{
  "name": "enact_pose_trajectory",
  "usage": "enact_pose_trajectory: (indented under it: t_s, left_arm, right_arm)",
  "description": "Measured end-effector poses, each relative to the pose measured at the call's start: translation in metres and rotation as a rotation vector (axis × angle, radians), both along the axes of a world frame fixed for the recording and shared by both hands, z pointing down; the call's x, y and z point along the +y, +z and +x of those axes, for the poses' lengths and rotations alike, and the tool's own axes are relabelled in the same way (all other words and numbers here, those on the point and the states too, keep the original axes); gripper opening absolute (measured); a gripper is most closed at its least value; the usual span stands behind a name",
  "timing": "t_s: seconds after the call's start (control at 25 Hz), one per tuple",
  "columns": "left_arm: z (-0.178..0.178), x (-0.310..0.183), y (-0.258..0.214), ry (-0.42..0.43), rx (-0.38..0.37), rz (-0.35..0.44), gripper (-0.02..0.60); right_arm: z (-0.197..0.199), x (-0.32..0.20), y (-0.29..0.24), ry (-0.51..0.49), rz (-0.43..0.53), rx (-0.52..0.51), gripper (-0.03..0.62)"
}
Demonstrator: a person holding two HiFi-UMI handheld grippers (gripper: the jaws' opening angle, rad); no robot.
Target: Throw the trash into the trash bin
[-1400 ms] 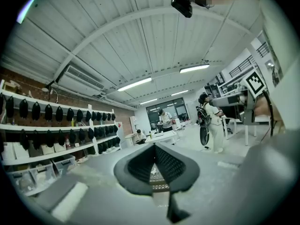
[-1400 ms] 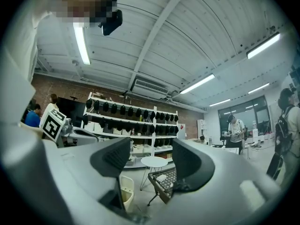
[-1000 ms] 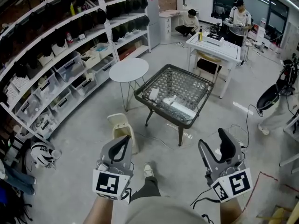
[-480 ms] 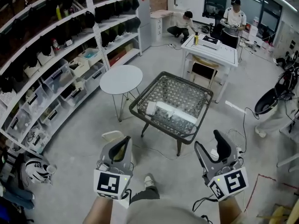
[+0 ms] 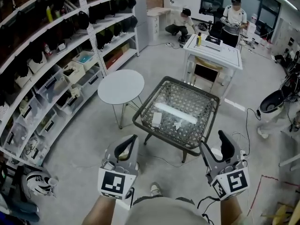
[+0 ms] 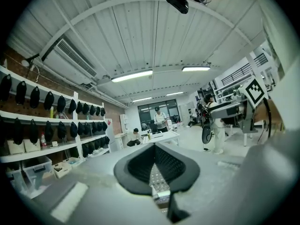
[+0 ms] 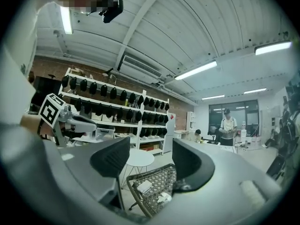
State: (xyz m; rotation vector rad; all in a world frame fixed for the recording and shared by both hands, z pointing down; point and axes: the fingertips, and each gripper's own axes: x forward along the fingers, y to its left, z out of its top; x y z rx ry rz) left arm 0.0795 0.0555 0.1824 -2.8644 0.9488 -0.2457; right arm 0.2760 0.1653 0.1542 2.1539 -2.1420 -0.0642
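Note:
A wicker table with a glass top (image 5: 206,108) stands just ahead of me. On it lie a folded white scrap (image 5: 156,119) and a crumpled white scrap (image 5: 178,124). My left gripper (image 5: 132,138) is held level short of the table's near left corner; its fingertips meet with nothing between them. My right gripper (image 5: 212,142) hangs off the near right corner, jaws apart and empty. In the right gripper view the table (image 7: 136,178) and both scraps (image 7: 144,186) show between the spread jaws. No trash bin shows now.
A round white table (image 5: 121,86) stands left of the wicker one. Shelves with dark caps and bins (image 5: 47,55) run along the left. A white desk (image 5: 213,50) and two people (image 5: 233,13) are behind. Cables (image 5: 243,130) cross the floor at right, near a scooter (image 5: 272,102).
I have walked forward, so the wicker table is closer and lower in view. A cream bin on the floor by the left gripper has dropped out of sight. Neither gripper's jaws changed.

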Motion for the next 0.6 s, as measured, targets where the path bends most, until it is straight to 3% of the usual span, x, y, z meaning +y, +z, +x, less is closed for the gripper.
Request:
enact_pose_trajectory:
  t_s: [0.28, 0.6]
  left_arm:
    - [0.001, -0.045, 0.014, 0.003, 0.011, -0.036, 0.002]
    - [0.011, -0.073, 0.025, 0.017, -0.025, -0.030, 0.002]
  right_arm:
    - [0.000, -0.046, 0.009, -0.004, -0.043, 0.014, 0.285]
    - [0.016, -0.076, 0.019, -0.008, -0.083, 0.014, 0.285]
